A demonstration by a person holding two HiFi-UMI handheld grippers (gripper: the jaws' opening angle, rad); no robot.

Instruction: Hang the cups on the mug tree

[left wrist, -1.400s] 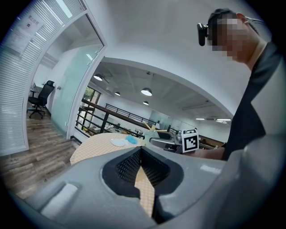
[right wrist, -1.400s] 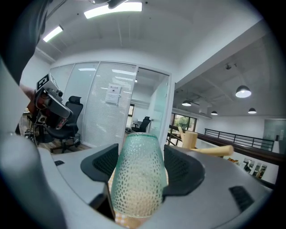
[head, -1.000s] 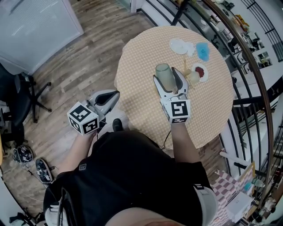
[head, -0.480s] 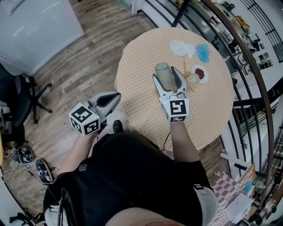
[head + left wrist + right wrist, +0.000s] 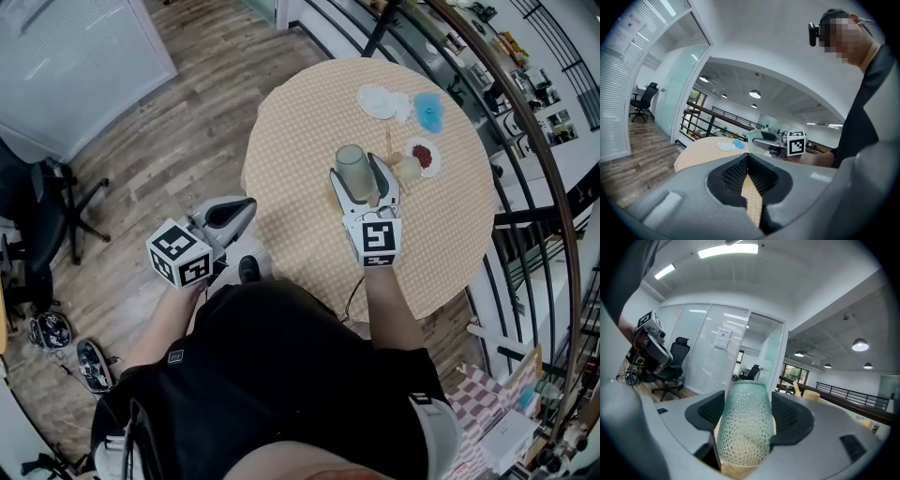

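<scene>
A pale green dimpled glass cup (image 5: 351, 159) stands upright between the jaws of my right gripper (image 5: 360, 180), which is shut on it above the round table (image 5: 291, 141). In the right gripper view the cup (image 5: 743, 427) fills the gap between both pads. Just right of it stands the thin wooden mug tree (image 5: 390, 150), with a cream cup (image 5: 410, 167) at its foot. My left gripper (image 5: 236, 207) hangs off the table's left edge over the wooden floor, its jaws shut (image 5: 747, 159) on nothing.
Behind the tree on the checked cloth lie a red-centred dish (image 5: 425, 153), a blue item (image 5: 430, 110) and white saucers (image 5: 378, 100). A curved railing (image 5: 525, 141) runs along the right. An office chair (image 5: 47, 202) stands at the far left.
My right gripper has shifted slightly right and toward the person, carrying the green cup closer to the mug tree. The left gripper has barely moved.
</scene>
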